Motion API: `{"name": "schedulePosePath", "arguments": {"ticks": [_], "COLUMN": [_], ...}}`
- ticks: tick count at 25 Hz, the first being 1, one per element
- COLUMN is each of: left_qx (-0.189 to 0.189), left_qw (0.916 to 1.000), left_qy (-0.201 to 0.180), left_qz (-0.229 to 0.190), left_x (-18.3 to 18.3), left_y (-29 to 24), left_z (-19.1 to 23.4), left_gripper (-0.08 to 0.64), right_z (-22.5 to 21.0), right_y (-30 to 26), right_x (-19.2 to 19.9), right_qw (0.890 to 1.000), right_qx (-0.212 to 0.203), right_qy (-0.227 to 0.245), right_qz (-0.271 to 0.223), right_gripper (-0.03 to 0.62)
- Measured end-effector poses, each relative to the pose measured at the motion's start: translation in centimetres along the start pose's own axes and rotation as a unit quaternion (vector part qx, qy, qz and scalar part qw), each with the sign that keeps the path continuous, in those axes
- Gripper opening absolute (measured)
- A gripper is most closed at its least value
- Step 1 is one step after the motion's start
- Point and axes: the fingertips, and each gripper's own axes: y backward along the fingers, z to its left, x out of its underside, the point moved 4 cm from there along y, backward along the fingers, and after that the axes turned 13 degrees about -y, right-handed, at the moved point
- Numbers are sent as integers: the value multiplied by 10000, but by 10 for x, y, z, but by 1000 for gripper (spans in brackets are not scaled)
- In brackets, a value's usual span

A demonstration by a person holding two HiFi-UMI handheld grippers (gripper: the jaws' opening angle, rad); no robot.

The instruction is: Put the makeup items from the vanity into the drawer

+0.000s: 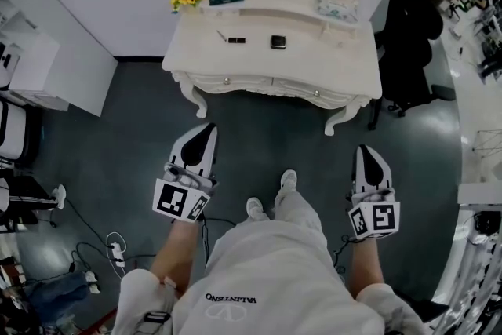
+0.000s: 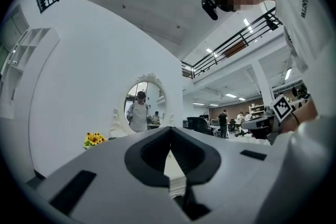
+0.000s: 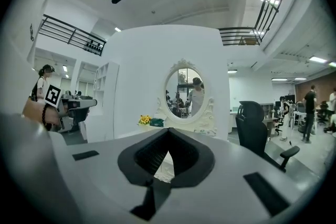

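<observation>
2 grippers: how do your jaws stand?
Your left gripper [image 1: 205, 132] and right gripper [image 1: 369, 156] are both clenched and empty, above the dark glossy floor [image 1: 118, 129].
And the makeup?
1 square dark compact [image 1: 278, 41] and 1 slim dark stick [image 1: 236, 39] lie on the carved white vanity [image 1: 349, 63]. Its drawer fronts [image 1: 243, 81], with 2 round knobs, are closed.

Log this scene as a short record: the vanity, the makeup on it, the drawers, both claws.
vanity: white vanity, ahead of the person, mirror above
makeup on top: square compact; slim dark case
drawers: front drawers closed
left claw: left claw shut, empty, short of the vanity
right claw: right claw shut, empty, short of the vanity
task status: nothing picked up yet
</observation>
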Motion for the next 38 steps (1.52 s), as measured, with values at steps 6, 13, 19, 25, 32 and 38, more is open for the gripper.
{"name": "schedulePosePath", "arguments": {"ticks": [6, 13, 19, 25, 32, 38], "left_qx": [121, 28, -126, -316, -407, -520], "left_qw": [9999, 9999, 9996, 9990, 9981, 9957], "left_qy": [-93, -119, -197, -234, -185, -133], "left_qz": [-21, 90, 150, 234, 415, 757], "left_x": [5, 16, 18, 25, 37, 59], "left_y": [-30, -99, -167, -217, -245, -265], "left_z": [-7, 0, 6, 1, -8, 0], "left_gripper": [2, 2, 2, 2, 2, 2], "right_z": [-13, -46, -82, -116, -135, -141], "right_y": [-28, -102, -165, -206, -234, -252], "right_x": [7, -4, -24, -34, -27, -21], "right_qw": [9998, 9975, 9943, 9899, 9857, 9837], "right_qx": [-183, -698, -1063, -1414, -1638, -1718], "right_qy": [6, -57, -68, -78, -211, -300], "right_qz": [60, 92, 77, 102, 320, 443], "right_gripper": [11, 12, 11, 11, 12, 11]}}
